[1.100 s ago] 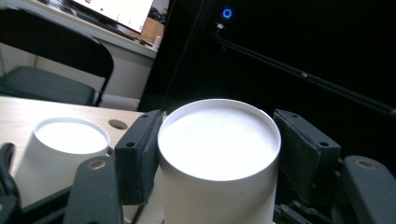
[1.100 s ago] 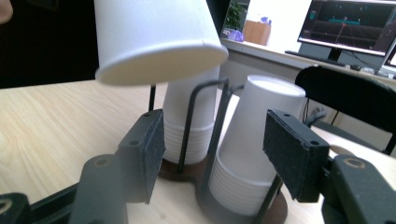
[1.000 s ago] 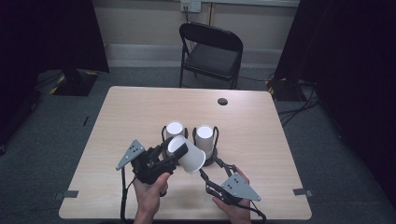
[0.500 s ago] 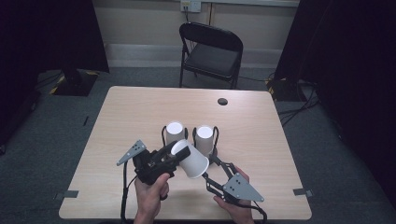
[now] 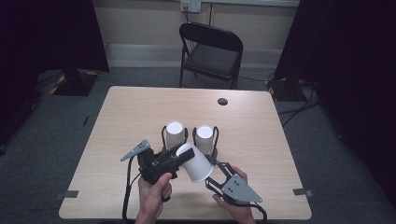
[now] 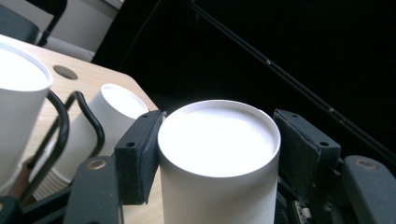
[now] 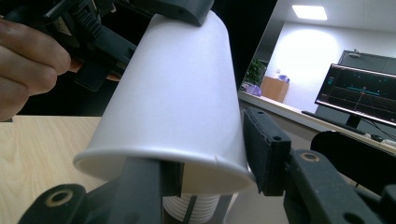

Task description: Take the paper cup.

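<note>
My left gripper [image 5: 180, 156] clamps the cup [image 5: 196, 162]; right gripper [image 5: 214, 171] jaws closing on its rim, one inside, not yet pinching — may crush it.

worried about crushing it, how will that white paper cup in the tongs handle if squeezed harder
The paper cup looks thin-walled and empty, so probably very light and easy to dent. The left tongs clamp it near its closed base, likely its stiffest part. The right tongs straddle the open rim, one pad inside, where it would probably buckle soonest.
</note>
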Demonstrator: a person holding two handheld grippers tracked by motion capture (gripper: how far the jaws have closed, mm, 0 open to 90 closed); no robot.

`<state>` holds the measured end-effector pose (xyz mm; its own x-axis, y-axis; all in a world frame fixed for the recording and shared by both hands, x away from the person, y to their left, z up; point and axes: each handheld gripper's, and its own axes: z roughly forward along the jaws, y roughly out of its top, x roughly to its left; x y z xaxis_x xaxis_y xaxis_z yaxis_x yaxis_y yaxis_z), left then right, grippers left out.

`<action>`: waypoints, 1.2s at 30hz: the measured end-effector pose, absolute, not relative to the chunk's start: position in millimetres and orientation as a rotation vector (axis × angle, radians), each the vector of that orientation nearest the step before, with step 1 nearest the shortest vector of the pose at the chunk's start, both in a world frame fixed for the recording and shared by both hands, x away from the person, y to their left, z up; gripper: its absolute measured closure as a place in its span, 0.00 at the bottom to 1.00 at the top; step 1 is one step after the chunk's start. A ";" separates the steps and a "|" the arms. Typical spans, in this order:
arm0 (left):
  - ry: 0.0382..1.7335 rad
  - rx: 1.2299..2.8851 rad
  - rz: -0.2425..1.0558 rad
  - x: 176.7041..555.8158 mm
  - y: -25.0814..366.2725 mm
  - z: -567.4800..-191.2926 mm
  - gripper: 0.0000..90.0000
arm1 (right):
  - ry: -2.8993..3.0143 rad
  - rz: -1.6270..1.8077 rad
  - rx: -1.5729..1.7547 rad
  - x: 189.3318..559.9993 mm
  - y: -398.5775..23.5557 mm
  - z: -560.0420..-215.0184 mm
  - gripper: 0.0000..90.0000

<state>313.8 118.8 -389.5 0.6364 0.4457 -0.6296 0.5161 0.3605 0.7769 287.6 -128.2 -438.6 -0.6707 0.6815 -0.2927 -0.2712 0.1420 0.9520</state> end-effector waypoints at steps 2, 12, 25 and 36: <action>0.937 1.265 -0.071 313.8 116.3 -390.0 0.39 | 1.671 1.636 0.387 289.7 -126.7 -439.3 0.68; 0.913 1.274 -0.114 315.1 110.9 -390.6 0.38 | 1.634 1.642 0.378 292.7 -126.9 -437.5 0.78; 0.950 1.289 0.048 312.4 114.4 -390.2 0.38 | 1.606 1.690 0.415 291.5 -134.6 -433.1 0.96; 0.919 1.323 0.167 311.9 114.2 -394.8 0.36 | 1.715 1.668 0.458 294.1 -137.2 -434.4 0.99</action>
<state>311.9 114.2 -394.8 0.6515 0.5892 -0.4779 0.3828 0.2886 0.8776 294.1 -137.2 -434.4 -0.6992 0.6770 -0.2299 -0.2109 0.1119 0.9711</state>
